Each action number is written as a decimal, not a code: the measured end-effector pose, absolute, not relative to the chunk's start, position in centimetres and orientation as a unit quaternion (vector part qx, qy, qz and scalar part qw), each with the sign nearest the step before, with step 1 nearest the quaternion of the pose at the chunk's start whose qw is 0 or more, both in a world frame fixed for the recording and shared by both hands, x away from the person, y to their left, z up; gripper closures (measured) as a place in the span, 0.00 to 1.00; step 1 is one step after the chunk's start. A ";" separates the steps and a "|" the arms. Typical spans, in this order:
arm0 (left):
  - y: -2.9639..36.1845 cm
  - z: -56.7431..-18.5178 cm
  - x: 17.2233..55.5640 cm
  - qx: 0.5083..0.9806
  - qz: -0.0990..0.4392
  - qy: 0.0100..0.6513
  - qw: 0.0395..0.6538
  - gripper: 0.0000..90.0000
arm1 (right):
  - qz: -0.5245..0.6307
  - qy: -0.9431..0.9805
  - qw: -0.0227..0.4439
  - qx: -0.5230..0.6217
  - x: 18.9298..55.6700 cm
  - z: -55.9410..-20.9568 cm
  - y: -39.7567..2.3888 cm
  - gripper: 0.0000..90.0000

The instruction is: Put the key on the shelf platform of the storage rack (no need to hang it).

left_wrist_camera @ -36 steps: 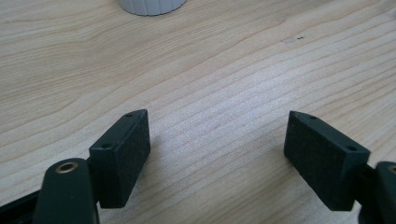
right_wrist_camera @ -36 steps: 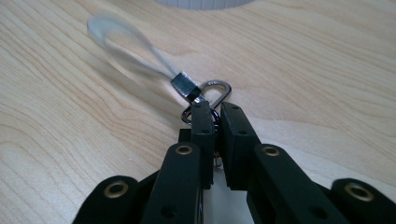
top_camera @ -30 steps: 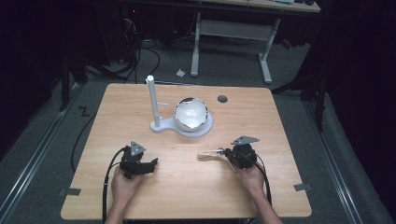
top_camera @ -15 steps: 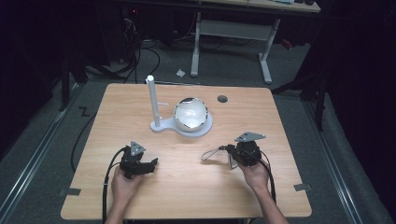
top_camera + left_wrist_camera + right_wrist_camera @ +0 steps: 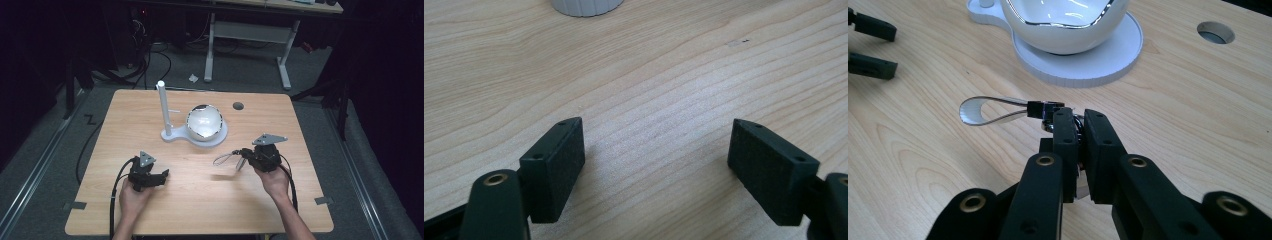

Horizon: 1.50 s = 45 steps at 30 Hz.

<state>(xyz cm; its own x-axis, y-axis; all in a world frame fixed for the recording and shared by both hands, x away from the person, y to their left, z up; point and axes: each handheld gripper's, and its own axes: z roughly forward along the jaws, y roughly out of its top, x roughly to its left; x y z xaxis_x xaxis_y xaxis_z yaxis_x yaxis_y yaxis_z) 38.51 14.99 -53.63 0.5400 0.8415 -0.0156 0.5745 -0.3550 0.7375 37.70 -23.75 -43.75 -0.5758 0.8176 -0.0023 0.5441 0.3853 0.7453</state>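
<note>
Where dark floor (image 5: 60, 125) surrounds it, wooden table (image 5: 200, 200) shows pale grain.

black tongs (image 5: 1075, 125), white bowl (image 5: 1063, 20), pale wood-grain table (image 5: 150, 210).

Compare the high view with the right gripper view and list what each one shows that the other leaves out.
High view alone: the white upright post on the stand, the person's hands, the right tool's grey plate, and the floor and desk legs beyond the table.

Right gripper view alone: a close look at the right tool, its jaws shut on a small dark clip carrying a silvery strap loop.

Both: the white bowl on its round stand base, the table's cable hole, the left tool, and the loop.
</note>
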 end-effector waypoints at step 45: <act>15.0 -53.6 38.5 0.802 0.187 0.441 0.356 0.26 | 0.390 0.818 0.180 0.382 43.6 -37.4 -18.9 0.95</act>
<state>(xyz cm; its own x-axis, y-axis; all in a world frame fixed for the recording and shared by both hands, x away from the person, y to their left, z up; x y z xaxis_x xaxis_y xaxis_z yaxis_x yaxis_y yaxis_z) 38.48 14.98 -53.63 0.5406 0.8412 -0.0150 0.5748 -0.3562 0.7367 43.63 -18.89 -37.37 -0.6438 0.7652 0.0032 0.4841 0.4040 0.7762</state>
